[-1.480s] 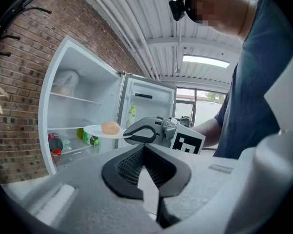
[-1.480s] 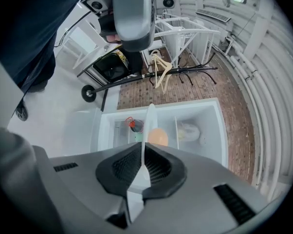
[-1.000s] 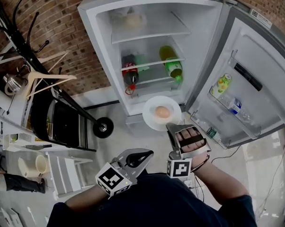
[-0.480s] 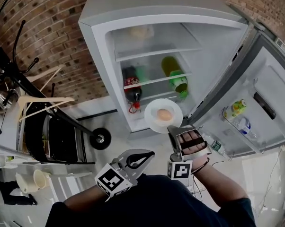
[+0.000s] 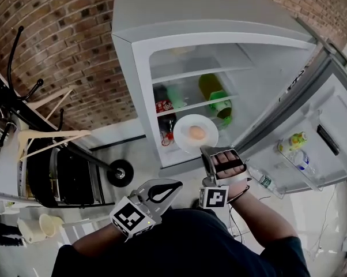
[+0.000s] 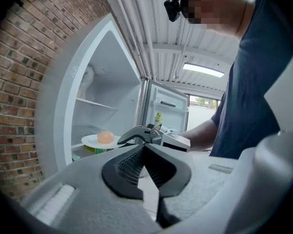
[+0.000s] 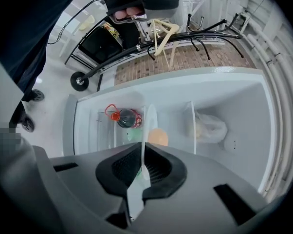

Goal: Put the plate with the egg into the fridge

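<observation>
The right gripper point(image 7: 143, 168) has its jaws clamped on the rim of the plate point(image 5: 183, 142). The egg point(image 5: 197, 133) sits on it, at the open fridge's point(image 5: 162, 45) mouth, in front of the bottles point(image 5: 215, 95). The left gripper point(image 5: 163, 190) hangs near the person's body, jaws closed, empty.

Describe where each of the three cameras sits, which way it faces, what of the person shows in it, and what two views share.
Head view: on the person's head, looking steeply down at the open fridge; both forearms, the left gripper and the right gripper show.
Left gripper view: on the left gripper, looking along its shut, empty jaws towards the fridge; torso and right arm show.
Right gripper view: on the right gripper, looking into the fridge along jaws shut on the plate; dark clothing shows at left.
Shared: all three show the plate and egg.
</observation>
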Motion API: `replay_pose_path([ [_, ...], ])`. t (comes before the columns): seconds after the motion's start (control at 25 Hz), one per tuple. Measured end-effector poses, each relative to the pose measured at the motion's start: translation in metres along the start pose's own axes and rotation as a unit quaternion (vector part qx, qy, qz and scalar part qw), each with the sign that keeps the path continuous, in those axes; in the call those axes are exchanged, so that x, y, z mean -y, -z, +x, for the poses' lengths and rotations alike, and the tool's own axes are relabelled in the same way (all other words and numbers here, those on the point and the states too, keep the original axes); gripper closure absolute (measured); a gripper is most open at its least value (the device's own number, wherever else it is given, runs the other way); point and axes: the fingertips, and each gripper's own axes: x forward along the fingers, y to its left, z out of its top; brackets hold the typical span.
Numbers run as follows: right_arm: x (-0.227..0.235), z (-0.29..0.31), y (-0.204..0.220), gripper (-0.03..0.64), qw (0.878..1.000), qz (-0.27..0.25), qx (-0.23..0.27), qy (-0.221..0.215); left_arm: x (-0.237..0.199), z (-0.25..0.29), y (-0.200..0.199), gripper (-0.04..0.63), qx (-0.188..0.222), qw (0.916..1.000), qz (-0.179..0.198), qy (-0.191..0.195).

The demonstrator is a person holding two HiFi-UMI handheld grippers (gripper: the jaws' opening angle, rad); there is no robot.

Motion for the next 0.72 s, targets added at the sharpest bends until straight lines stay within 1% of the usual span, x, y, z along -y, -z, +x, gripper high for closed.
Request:
replay_pose_path([
  [0.12, -0.002, 0.016, 0.000, 0.597, 1.000, -0.001, 0.002, -0.011, -0.008, 0.003, -0.002, 0.595, 0.001, 1.0000, -0.003, -0.007],
  [0.2, 0.002, 0.027, 0.001, 0.597, 1.000, 0.000, 0.008, -0.010, -0.013, 0.006, -0.004, 0.595, 0.003, 0.9999, -0.006, -0.013],
  [0.44, 0.008, 0.061, 0.004, 0.597, 1.000, -0.005, 0.024, -0.013, -0.024, 0.018, -0.014, 0.595, 0.013, 0.9989, -0.027, -0.036],
  [0.64, 0.011, 0.089, 0.004, 0.597, 0.999, -0.008, 0.033, -0.013, -0.033, 0.026, -0.019, 0.595, 0.017, 0.9979, -0.031, -0.053],
  [0.72, 0.008, 0.098, 0.004, 0.597, 0.999, -0.008, 0.033, -0.020, -0.034, 0.029, -0.019, 0.595, 0.018, 0.9976, -0.031, -0.059],
])
